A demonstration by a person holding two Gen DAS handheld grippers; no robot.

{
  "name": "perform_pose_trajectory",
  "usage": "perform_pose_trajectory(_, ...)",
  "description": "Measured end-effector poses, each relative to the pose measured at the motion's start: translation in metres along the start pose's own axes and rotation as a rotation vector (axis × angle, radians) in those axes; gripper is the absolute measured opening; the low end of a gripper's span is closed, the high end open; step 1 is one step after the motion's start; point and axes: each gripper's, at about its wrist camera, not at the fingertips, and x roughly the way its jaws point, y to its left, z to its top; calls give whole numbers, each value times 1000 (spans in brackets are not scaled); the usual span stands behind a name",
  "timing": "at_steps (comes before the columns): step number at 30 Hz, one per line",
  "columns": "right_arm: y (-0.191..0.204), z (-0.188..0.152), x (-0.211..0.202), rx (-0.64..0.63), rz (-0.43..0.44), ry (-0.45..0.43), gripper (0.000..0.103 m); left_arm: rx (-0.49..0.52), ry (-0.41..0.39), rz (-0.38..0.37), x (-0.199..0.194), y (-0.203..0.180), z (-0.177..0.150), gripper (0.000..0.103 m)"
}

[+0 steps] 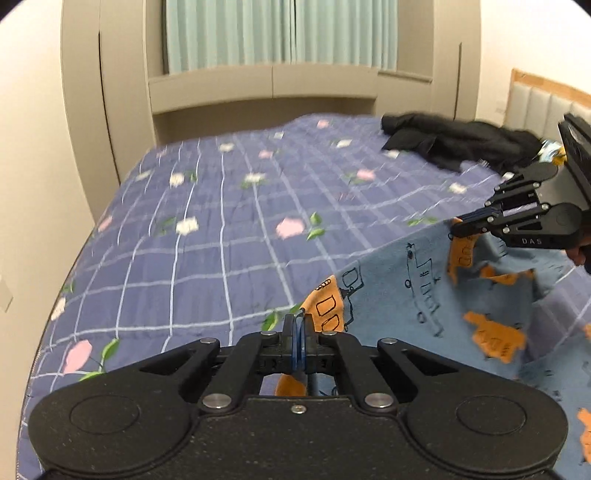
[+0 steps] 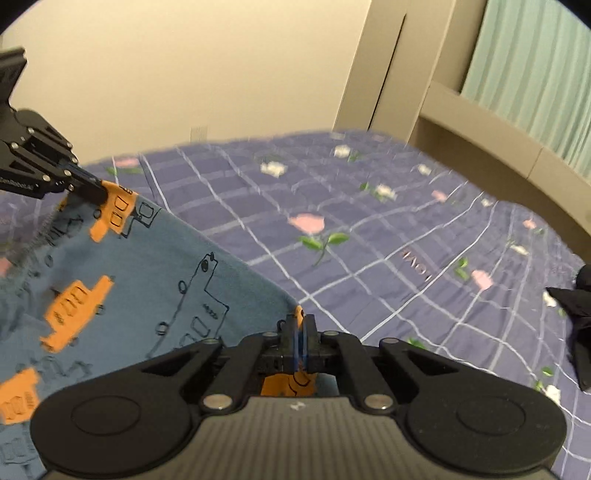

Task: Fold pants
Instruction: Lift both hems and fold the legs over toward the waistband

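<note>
The pants (image 1: 399, 306) are blue with orange vehicle prints and black line drawings. Their edge is lifted off the bed and stretched between both grippers. My left gripper (image 1: 298, 320) is shut on one corner of that edge, also seen from the side in the right wrist view, left gripper (image 2: 99, 192). My right gripper (image 2: 301, 322) is shut on the other corner of the pants (image 2: 122, 280); it shows at the right of the left wrist view, right gripper (image 1: 458, 228). The rest of the cloth hangs down below the grippers.
The bed is covered by a purple checked quilt (image 1: 221, 229) with pink and white flowers. A pile of black clothing (image 1: 454, 142) lies at the far side near a padded headboard (image 1: 535, 99); black clothing (image 2: 580, 325) also shows at the right. Beige cabinets and green curtains (image 1: 280, 33) stand behind.
</note>
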Motion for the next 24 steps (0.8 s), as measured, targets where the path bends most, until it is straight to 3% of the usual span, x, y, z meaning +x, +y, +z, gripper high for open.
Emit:
perform_pose_trajectory(12,42,-24,-114,-41,-44,-139,2,130,-112,-80,-83,-55,-22,1)
perform_pose_trajectory(24,100,-91,-183,-58,-45,-105,2,300,-53,-137,-123,-98,-79,1)
